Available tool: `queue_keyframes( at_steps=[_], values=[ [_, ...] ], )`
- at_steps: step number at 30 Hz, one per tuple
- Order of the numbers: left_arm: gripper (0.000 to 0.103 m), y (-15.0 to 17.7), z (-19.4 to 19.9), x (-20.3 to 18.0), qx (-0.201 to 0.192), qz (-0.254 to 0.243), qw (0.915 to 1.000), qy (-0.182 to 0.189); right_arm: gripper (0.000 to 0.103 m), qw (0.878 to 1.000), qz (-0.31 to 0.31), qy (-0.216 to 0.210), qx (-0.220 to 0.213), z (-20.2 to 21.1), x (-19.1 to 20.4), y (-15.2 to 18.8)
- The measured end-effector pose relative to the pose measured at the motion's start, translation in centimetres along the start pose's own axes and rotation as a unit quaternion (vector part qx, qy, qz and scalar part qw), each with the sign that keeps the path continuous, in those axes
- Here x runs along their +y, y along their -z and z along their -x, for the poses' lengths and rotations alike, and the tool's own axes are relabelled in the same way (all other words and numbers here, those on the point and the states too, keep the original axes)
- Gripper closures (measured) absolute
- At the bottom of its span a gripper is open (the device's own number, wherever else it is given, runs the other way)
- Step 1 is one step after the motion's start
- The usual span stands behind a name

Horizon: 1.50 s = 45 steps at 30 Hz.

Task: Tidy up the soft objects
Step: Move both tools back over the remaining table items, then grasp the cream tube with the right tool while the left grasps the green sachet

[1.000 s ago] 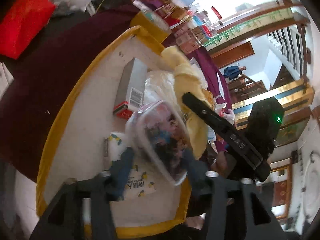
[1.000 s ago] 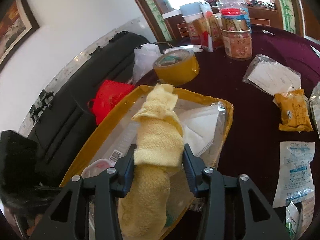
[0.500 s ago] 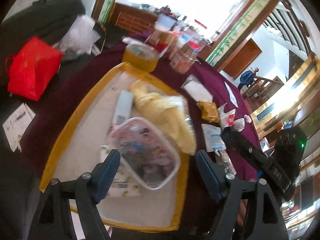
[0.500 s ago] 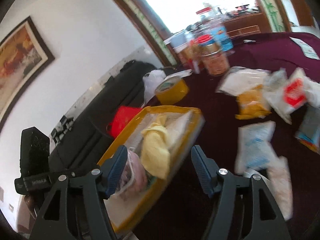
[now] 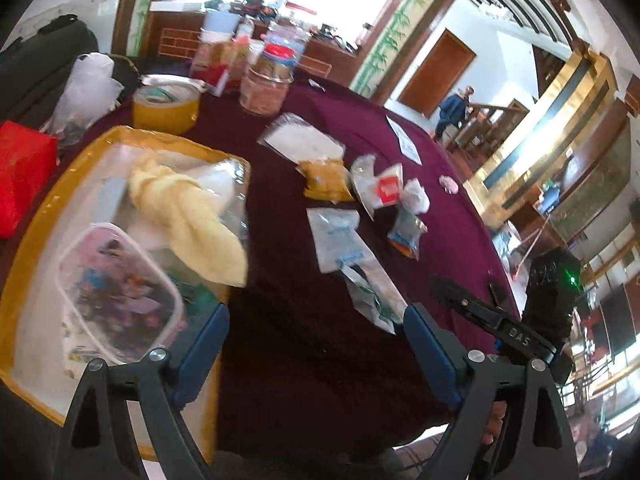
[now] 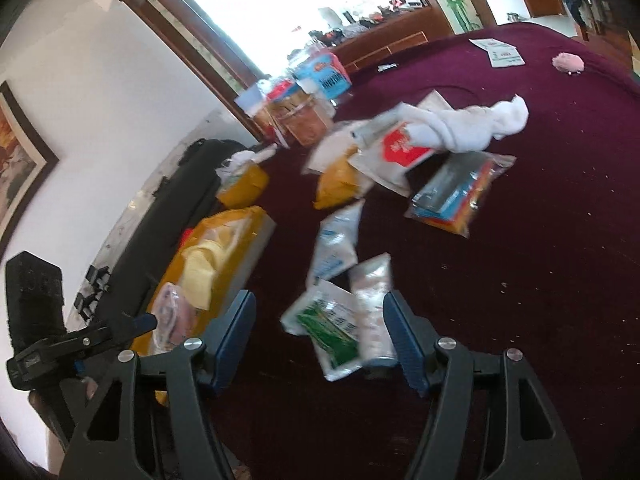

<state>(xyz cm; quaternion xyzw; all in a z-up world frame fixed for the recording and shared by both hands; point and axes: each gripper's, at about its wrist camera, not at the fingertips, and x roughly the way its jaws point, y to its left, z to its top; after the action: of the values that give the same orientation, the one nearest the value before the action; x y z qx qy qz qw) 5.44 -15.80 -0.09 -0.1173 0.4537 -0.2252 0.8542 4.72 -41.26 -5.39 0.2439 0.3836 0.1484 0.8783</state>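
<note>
A yellow towel (image 5: 188, 216) and a clear plastic box (image 5: 116, 292) lie in the yellow-rimmed tray (image 5: 52, 200) on the left. My left gripper (image 5: 316, 344) hangs over bare maroon cloth beside the tray; its jaws are opening and nothing is between them. My right gripper (image 6: 320, 332) stands open above a green-printed packet (image 6: 332, 328) and a pale pouch (image 6: 374, 308), which show between its fingers but are not pressed. A rolled white sock (image 6: 468, 128) and a small pink soft thing (image 6: 568, 63) lie farther back.
Several flat packets are scattered on the maroon tablecloth (image 5: 304, 360), among them an orange one (image 5: 326, 180) and a red-and-white one (image 5: 384, 190). Jars (image 5: 268, 84) and a yellow tape roll (image 5: 166, 108) stand at the back. A red bag (image 5: 20, 176) lies left of the tray.
The left gripper let go of the clear box and the right let go of the yellow towel; both things now lie in the tray. Both grippers opened and swung right, towards the scattered packets.
</note>
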Motion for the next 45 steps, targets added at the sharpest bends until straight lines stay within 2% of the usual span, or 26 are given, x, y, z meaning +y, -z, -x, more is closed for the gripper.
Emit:
queue_keyframes(
  at_steps=[3,6,9,11,17,20,24,28,31,35,39,41,45],
  values=[
    [0.012,0.4,-0.6,-1.1,0.011,-0.011,0.9999,-0.002,0.037,1.0,-0.003,0.016,0.02,-1.2,-0.5,0.1],
    [0.012,0.8,-0.9,-1.4,0.017,-0.015,0.9997,-0.005,0.043,0.999,0.0,0.035,0.034,-2.1,-0.8,0.2],
    [0.012,0.9,-1.2,-1.5,0.025,-0.014,0.9996,-0.005,0.052,0.998,-0.001,0.053,0.045,-2.7,-1.0,0.2],
    [0.012,1.1,-1.1,-1.7,0.026,-0.019,0.9995,-0.007,0.063,0.996,0.008,0.062,0.057,-3.2,-0.9,0.1],
    [0.012,1.0,-1.3,-1.9,0.029,-0.015,0.9995,0.005,0.074,0.989,0.042,0.112,0.09,-4.9,-0.4,0.5],
    [0.012,0.9,-1.3,-2.2,0.032,-0.021,0.9991,0.015,0.075,0.985,0.067,0.13,0.088,-5.0,0.1,0.7],
    [0.012,0.7,-2.2,-3.0,0.044,-0.019,0.9984,0.029,0.076,0.987,0.061,0.124,0.08,-4.6,-0.2,0.9],
    [0.012,0.6,-3.6,-3.8,0.067,-0.017,0.9966,0.045,0.076,0.991,0.055,0.108,0.061,-2.9,-0.6,1.0],
    [0.012,0.5,-5.2,-4.3,0.089,-0.011,0.9947,0.05,0.076,0.988,0.068,0.132,0.04,-1.9,-0.8,1.0],
    [0.012,0.3,-7.5,-4.9,0.117,0.001,0.9919,0.048,0.076,0.989,0.051,0.13,0.048,-1.9,-2.2,1.0],
    [0.02,-0.3,-9.6,-5.6,0.127,0.009,0.9906,0.05,0.076,0.991,0.03,0.117,0.052,-1.9,-2.9,1.0],
    [0.026,-0.6,-11.0,-5.8,0.135,0.011,0.9898,0.045,0.076,0.992,0.022,0.112,0.054,-1.9,-3.2,0.9],
    [0.047,-0.7,-13.2,-5.6,0.148,0.015,0.9887,0.022,0.075,0.994,0.001,0.094,0.058,-2.0,-3.9,0.6]
  ],
)
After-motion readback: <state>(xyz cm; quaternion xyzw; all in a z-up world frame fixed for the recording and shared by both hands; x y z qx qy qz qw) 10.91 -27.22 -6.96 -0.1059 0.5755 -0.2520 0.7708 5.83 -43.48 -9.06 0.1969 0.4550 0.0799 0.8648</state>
